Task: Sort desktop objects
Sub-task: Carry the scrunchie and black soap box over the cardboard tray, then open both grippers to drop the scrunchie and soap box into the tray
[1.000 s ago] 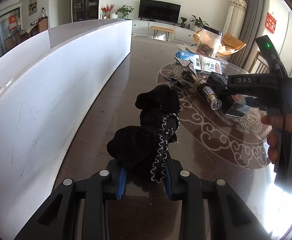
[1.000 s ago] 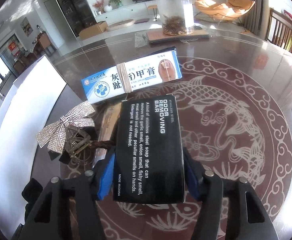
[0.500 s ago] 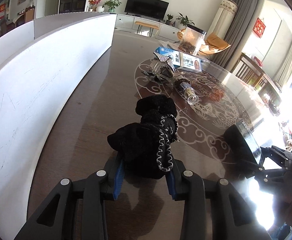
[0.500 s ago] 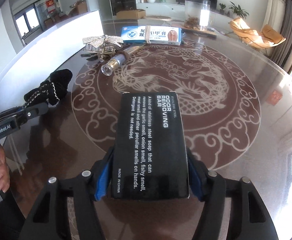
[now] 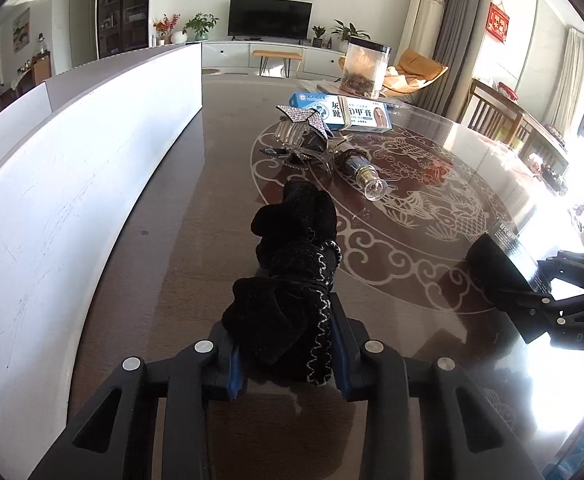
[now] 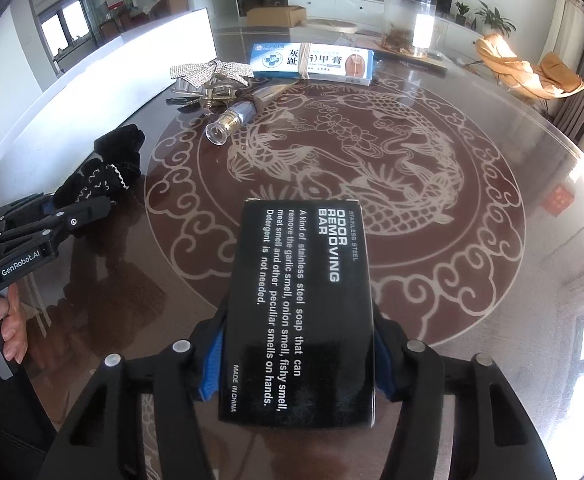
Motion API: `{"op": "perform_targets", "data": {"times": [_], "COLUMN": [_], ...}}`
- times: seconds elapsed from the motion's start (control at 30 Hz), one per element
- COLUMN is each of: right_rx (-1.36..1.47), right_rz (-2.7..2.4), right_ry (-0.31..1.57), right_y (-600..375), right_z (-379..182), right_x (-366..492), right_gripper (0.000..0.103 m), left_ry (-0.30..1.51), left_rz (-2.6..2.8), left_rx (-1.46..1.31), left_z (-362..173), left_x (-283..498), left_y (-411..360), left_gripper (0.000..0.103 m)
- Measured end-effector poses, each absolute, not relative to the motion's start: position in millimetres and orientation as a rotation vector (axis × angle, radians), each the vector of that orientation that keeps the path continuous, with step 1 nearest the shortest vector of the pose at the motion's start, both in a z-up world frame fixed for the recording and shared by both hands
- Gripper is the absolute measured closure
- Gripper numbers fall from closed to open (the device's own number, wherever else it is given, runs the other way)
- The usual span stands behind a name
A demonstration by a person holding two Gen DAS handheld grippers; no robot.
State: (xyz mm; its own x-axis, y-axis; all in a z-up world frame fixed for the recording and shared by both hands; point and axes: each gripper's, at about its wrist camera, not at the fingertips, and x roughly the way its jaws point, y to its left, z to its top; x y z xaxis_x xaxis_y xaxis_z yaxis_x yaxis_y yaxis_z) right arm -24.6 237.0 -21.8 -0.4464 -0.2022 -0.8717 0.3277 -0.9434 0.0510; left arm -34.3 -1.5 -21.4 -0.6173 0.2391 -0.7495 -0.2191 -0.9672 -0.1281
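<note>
between the fingers (image 6: 208, 372), black box (image 6: 298, 320)

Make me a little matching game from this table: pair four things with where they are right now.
Things:
1. black glove
2. black box
3. blue and white box
4. small glass bottle

Places:
A. lying on its side on the table's pattern
B. between the left gripper's fingers
C. far side, a rubber band round it
D. between the right gripper's fingers

Pairs: 1-B, 2-D, 3-C, 4-A

white board (image 5: 72, 184) walls left, clutter (image 5: 324, 148) ahead, bare tabletop (image 6: 472, 280) right
</note>
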Motion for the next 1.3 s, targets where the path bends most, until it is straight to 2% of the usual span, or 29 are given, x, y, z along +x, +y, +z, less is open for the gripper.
{"op": "perform_targets", "data": {"times": [0.2, 0.37, 0.57, 0.7, 0.83, 0.97, 1.07, 1.13, 1.2, 1.3], "right_rx": [1.365, 1.240, 1.013, 0.904, 0.877, 0.964, 1.040, 1.039, 1.020, 0.982], "right_rz": [-2.422, -2.390, -2.270, -2.130, -1.969, -1.839, -1.768, -1.758, -1.780, -1.836], "right_ry": [0.146, 0.123, 0.116, 0.130, 0.233, 0.403, 0.537, 0.551, 0.509, 0.410], "right_y": [236, 196, 84, -10, -98, -158, -184, -185, -175, -148], "right_z": [8, 50, 113, 137, 125, 77, 43, 33, 37, 53], "right_x": [-7, -24, -52, -51, -37, -27, -23, -23, -26, -32], "right_gripper": [0.044, 0.044, 0.044, 0.044, 0.044, 0.044, 0.042, 0.036, 0.024, 0.020], "left_ry": [-0.168, -0.283, -0.383, -0.457, -0.490, -0.510, -0.463, -0.423, -0.417, -0.429], "left_rz": [2.612, 2.664, 2.883, 3.025, 3.087, 3.034, 2.995, 2.997, 3.020, 3.051], "left_rx": [-1.111, -1.068, -1.012, -1.120, -1.304, -1.468, -1.624, -1.667, -1.652, -1.580], "left_z": [13, 55, 111, 116, 101, 74, 52, 43, 42, 49], "left_x": [2, 31, 34, 18, 3, -13, -26, -28, -27, -19], "left_y": [-9, -41, -137, -219, -279, -305, -307, -303, -297, -287], "left_gripper": [0.069, 0.069, 0.069, 0.069, 0.069, 0.068, 0.058, 0.050, 0.041, 0.041]}}
